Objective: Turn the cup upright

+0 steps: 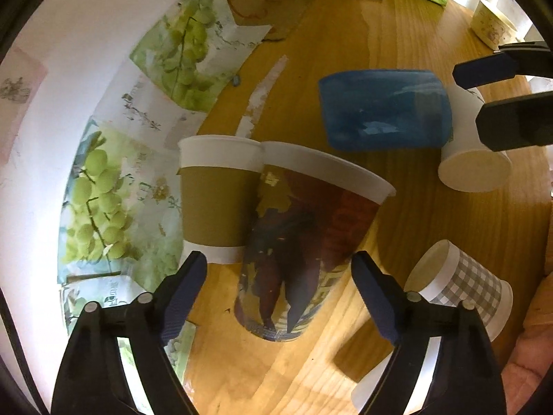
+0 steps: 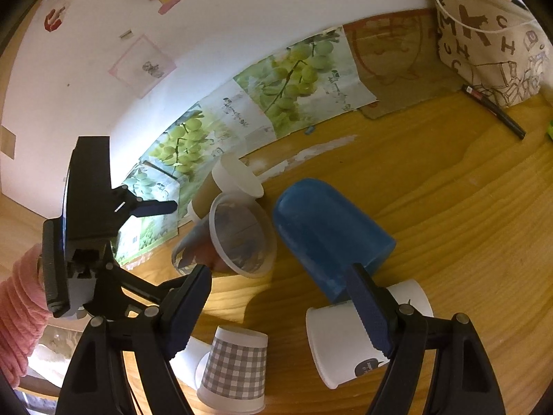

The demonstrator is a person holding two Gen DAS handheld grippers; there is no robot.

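Along the left edge: a grape poster [image 1: 103,200] lines the wall where the wooden surface [image 2: 449,207] ends.
Left hand-held gripper [image 1: 278,263]: spread wide, one finger on each side of the printed cup [image 1: 304,235], pinching nothing; there is a clear gap on one side, and the other finger is very near the cup wall.
Brown cup [image 1: 214,200]: touches the printed cup at the rim, on the poster side.
Printed cup: the likely task cup. It is tilted, with its open mouth turned toward the right wrist view and its narrow base toward the left gripper. Whether it lies on the surface or leans on the brown cup, I cannot tell.
Blue cup [image 2: 328,231]: just beside the printed cup, closed end toward the wall.
Checked cup [image 2: 238,366]: near the front, narrow end up, so it looks inverted.
White cup [image 2: 338,342]: on its side or inverted, partly behind the right gripper's finger.
Right hand-held gripper [image 2: 278,273]: spread, holding nothing, hanging over the front cups.
Step in hand: probably lining up the left grasp on the printed cup, not yet closed.
Next move: close lightly on the cup wall, since paper crushes easily. Then lift it clear of the brown cup, turn the mouth upward and set the base flat.
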